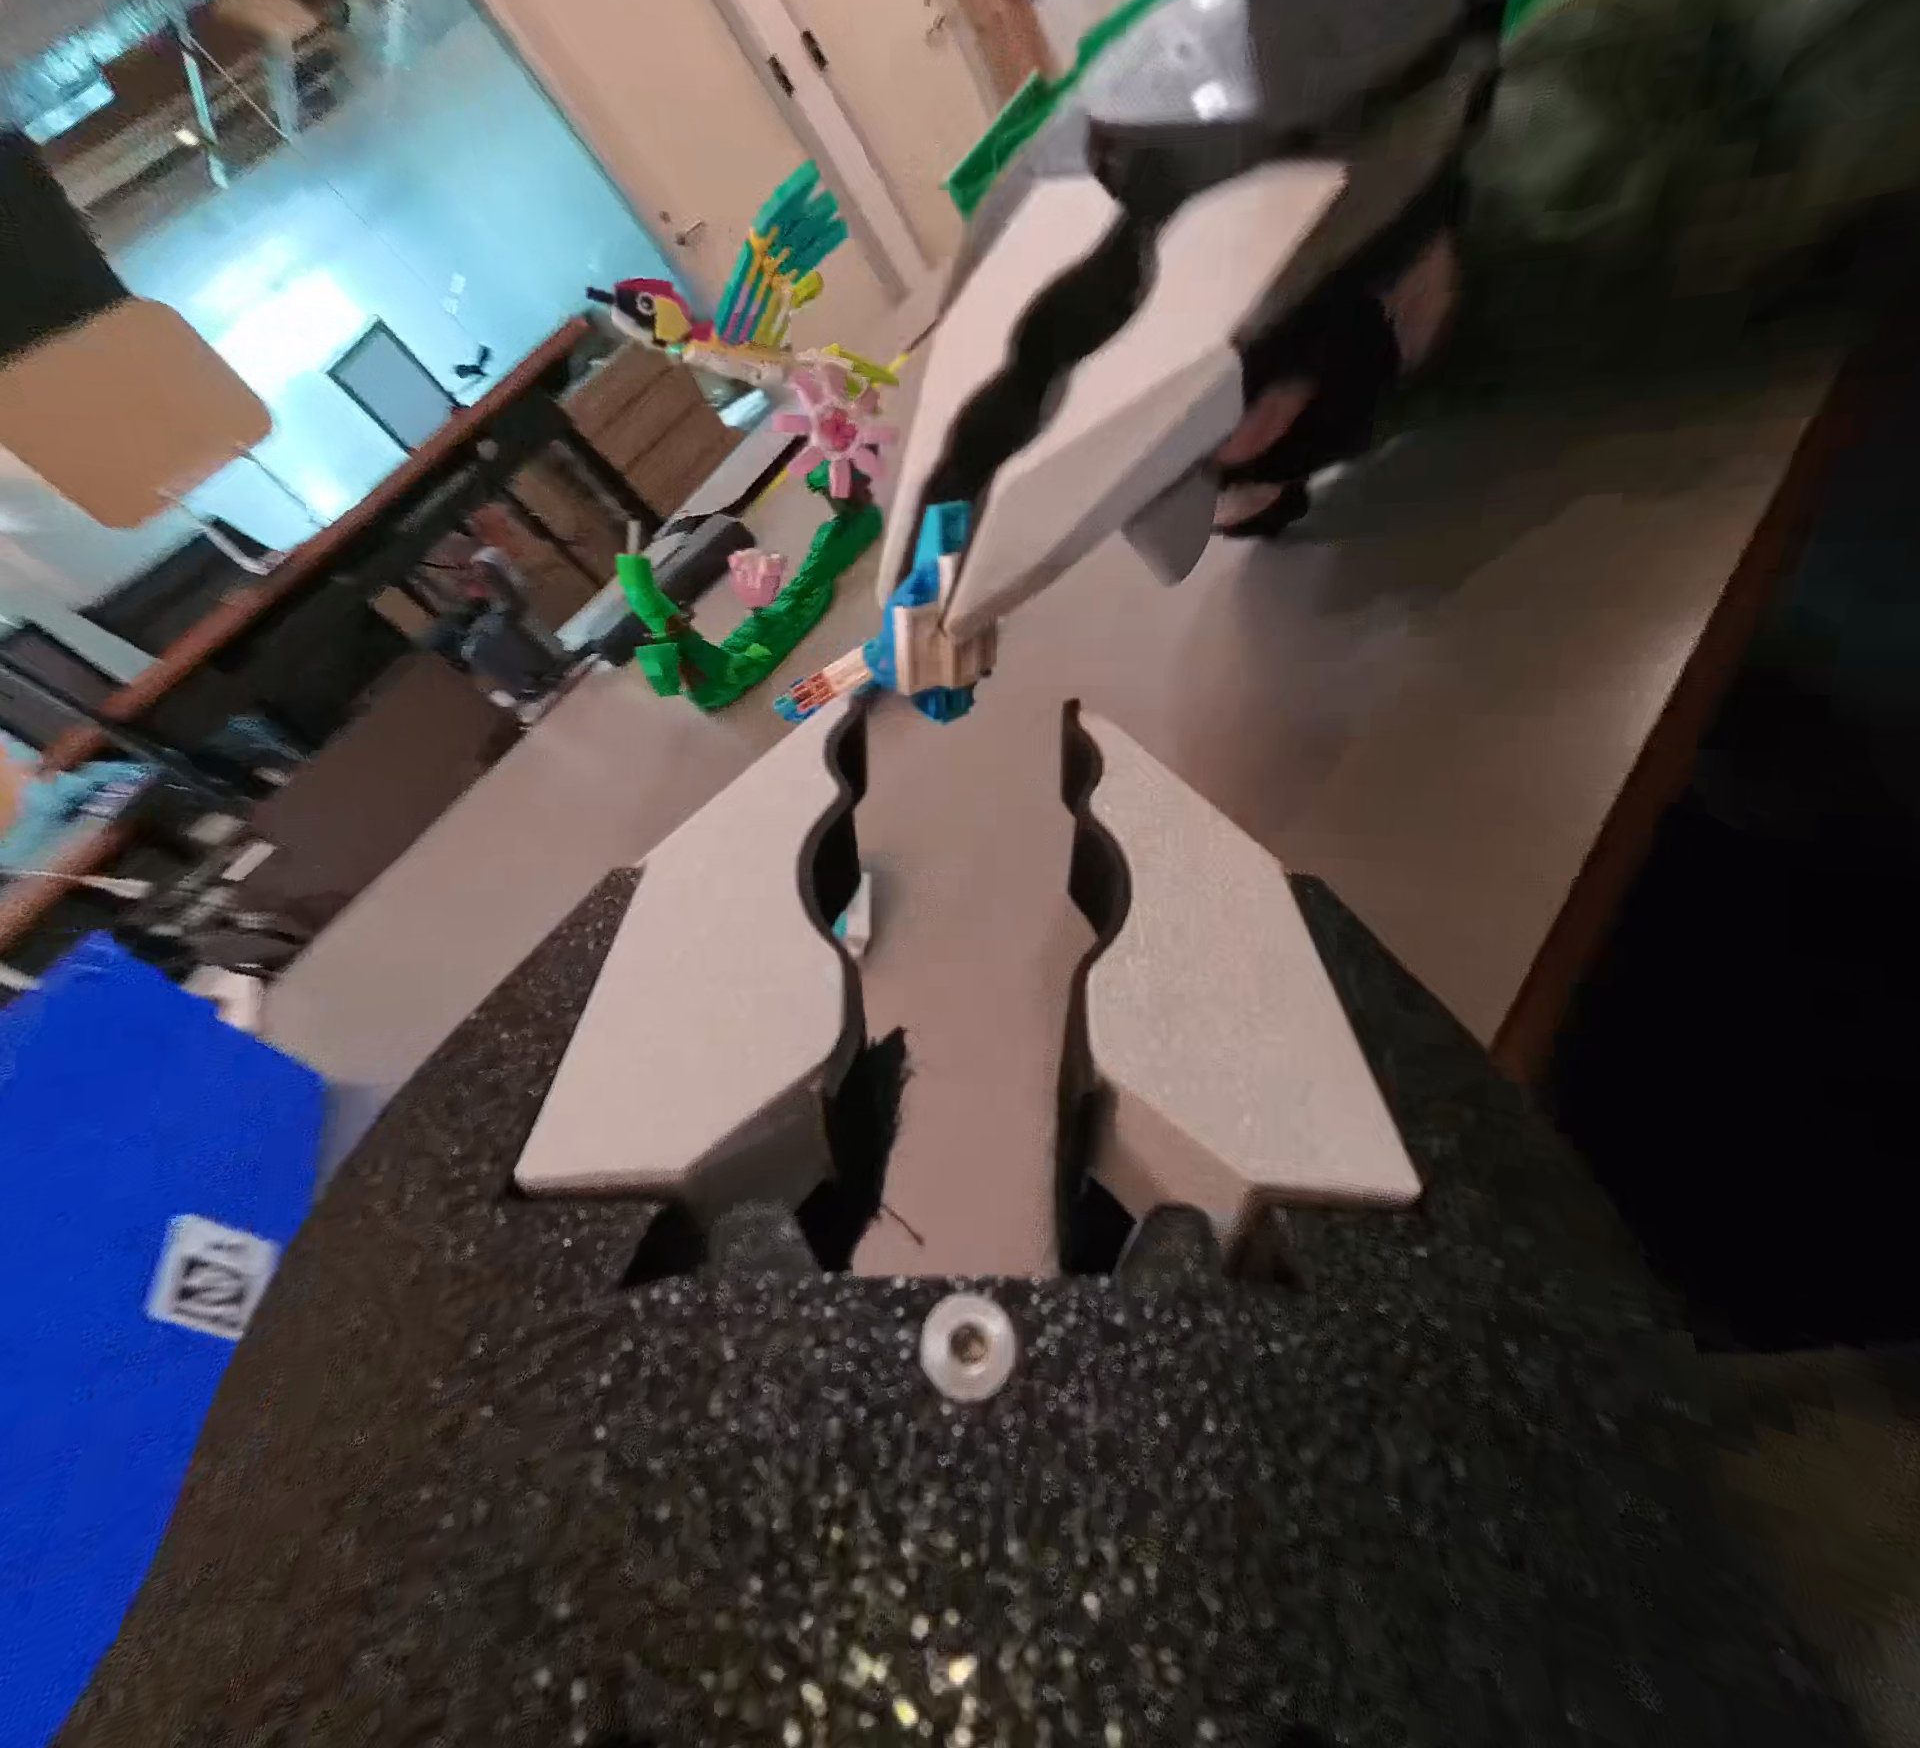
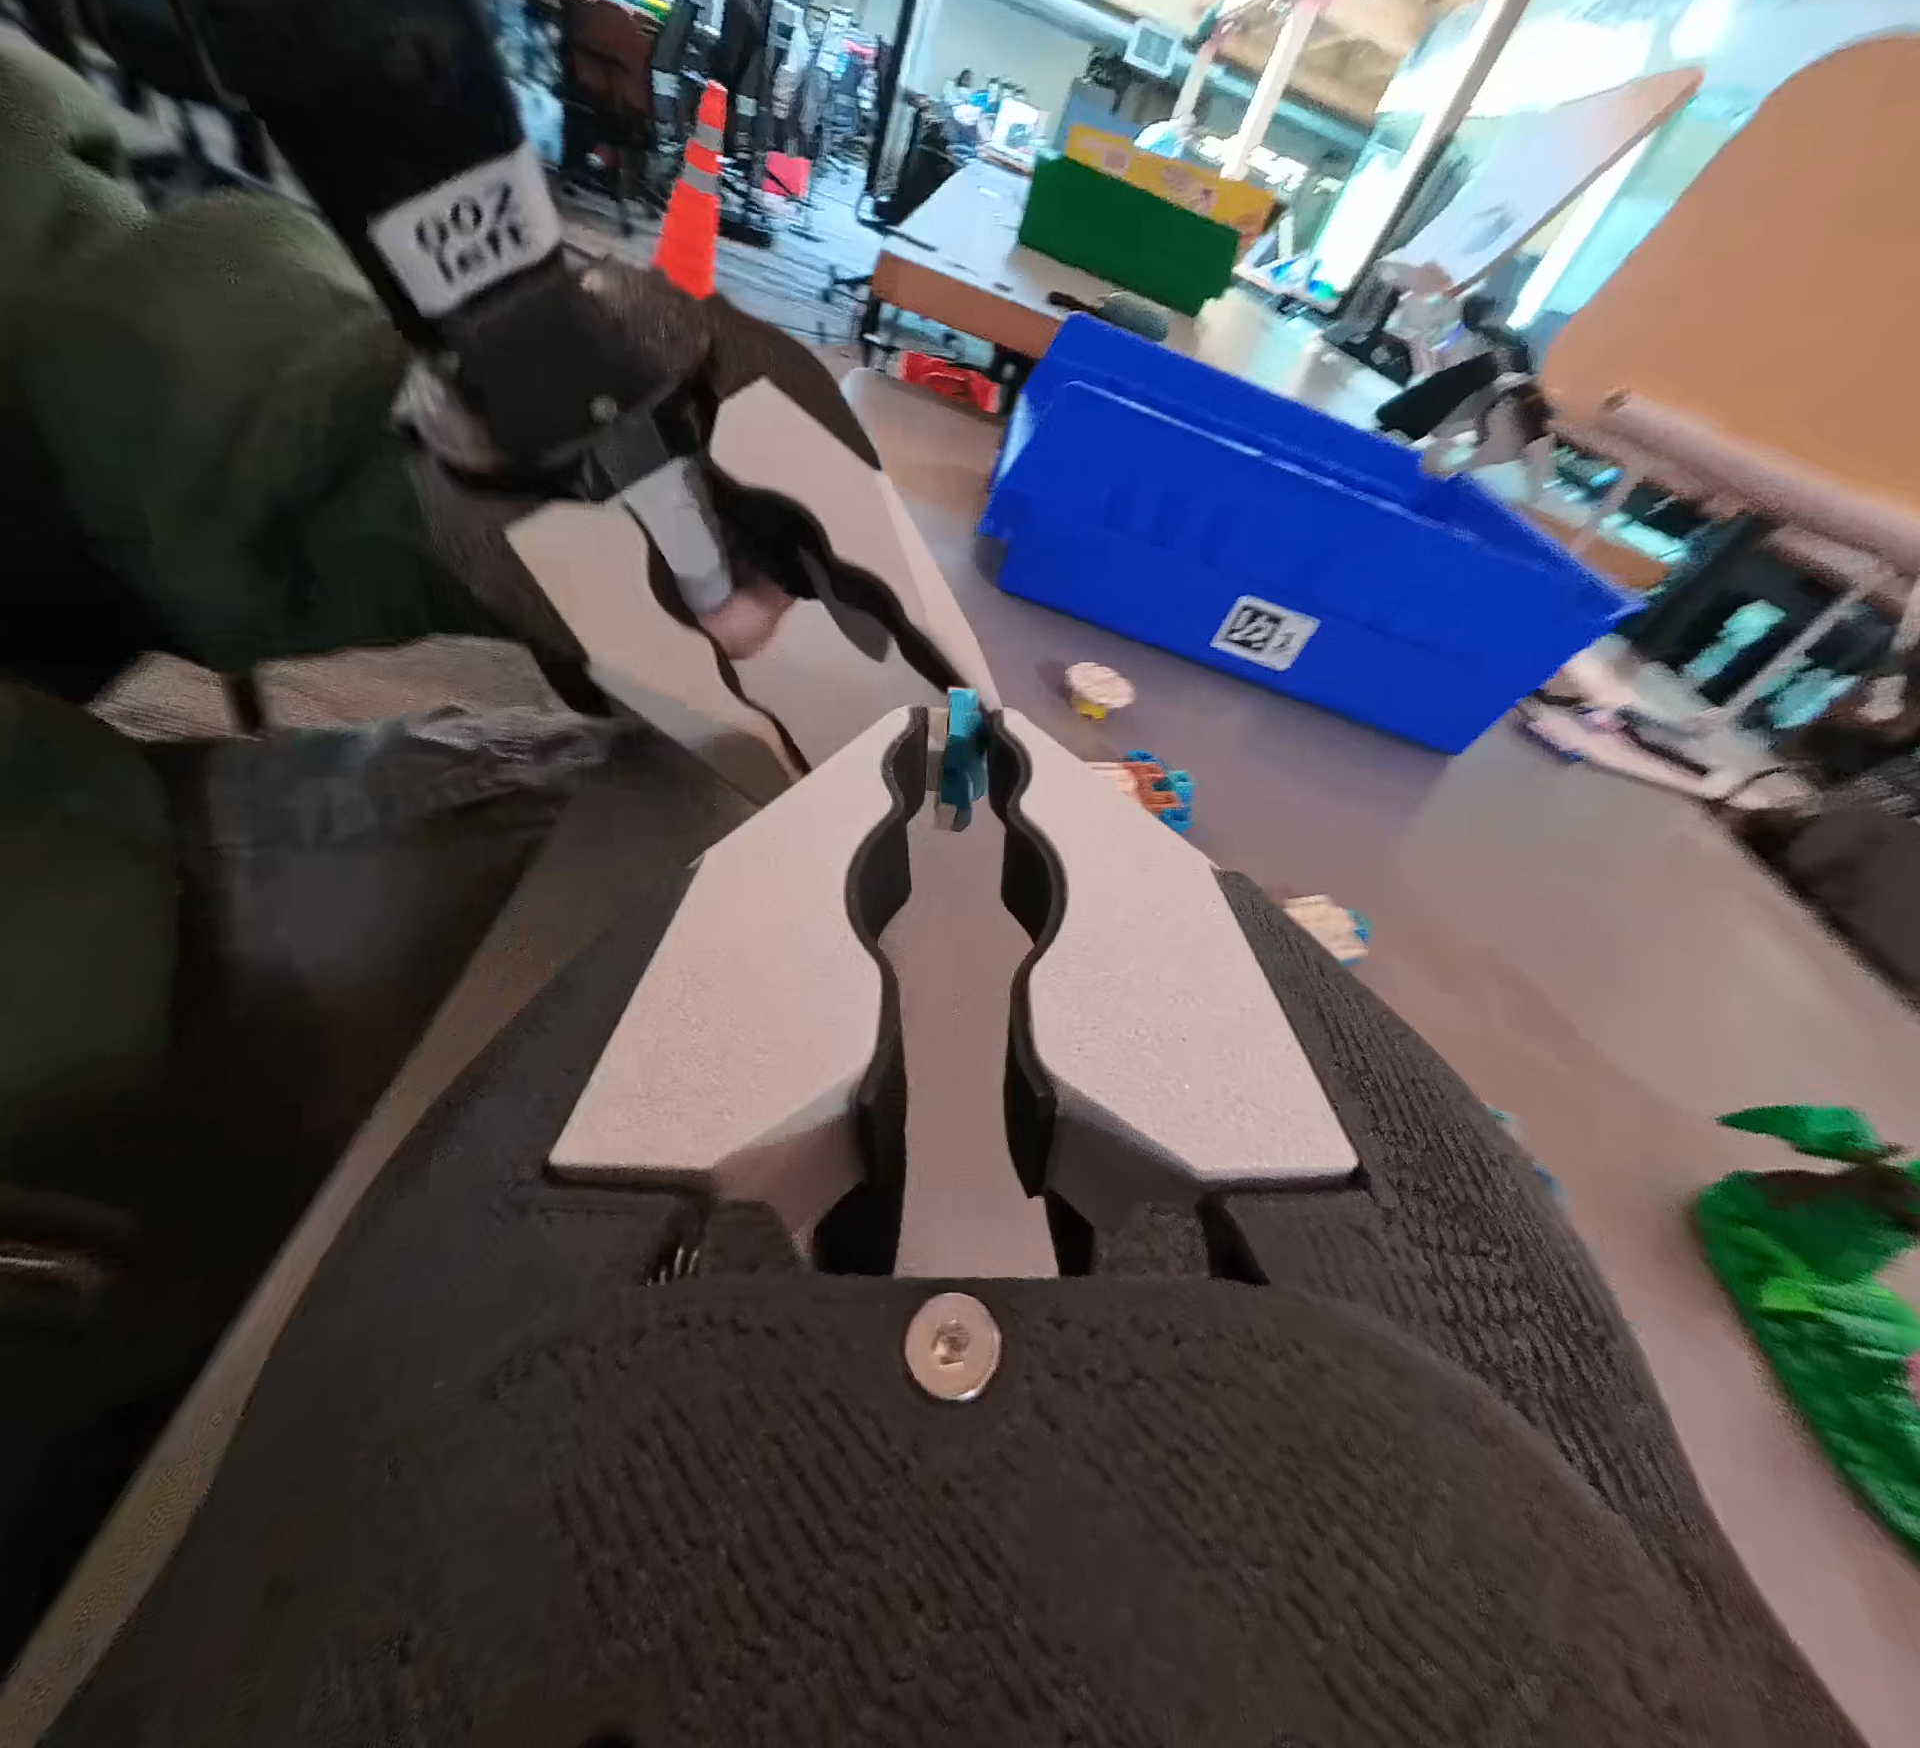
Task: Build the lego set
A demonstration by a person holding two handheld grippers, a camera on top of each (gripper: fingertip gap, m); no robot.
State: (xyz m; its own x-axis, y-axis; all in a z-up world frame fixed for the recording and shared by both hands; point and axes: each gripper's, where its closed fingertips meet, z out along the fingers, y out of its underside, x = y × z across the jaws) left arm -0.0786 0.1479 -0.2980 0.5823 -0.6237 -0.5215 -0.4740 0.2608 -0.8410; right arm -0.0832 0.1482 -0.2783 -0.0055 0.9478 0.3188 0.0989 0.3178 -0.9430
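Two hand-held claws meet over a pale grey table (image 1: 1382, 742) in a busy workshop, seen from a camera on each claw.

The right claw (image 2: 951, 724) is closed on a small blue and white brick model (image 1: 923, 649), pinching it at the very tips of its fingers. The right wrist view shows only a thin blue part of it between the tips. The model sits near the middle of the table; whether it touches the top or is lifted cannot be told.

The left claw (image 1: 966, 719) is open and holds nothing. Its tips are just short of the model and pointing at it. A tiny white and blue brick (image 1: 858, 914) lies on the table under its left finger.

The pinch looks slight, since so little of the model is caught, so it seems likely to twist if pushed.

Beyond the model stand a green brick vine (image 1: 774, 623) with pink flowers and a bright brick bird (image 1: 665, 316). A blue bin (image 2: 1299, 545) sits towards the far edge, with loose bricks (image 2: 1153, 784) and a small round cup (image 2: 1096, 688) just before it.

Each claw carries a white printed label, and the bin has a white sticker with a square code
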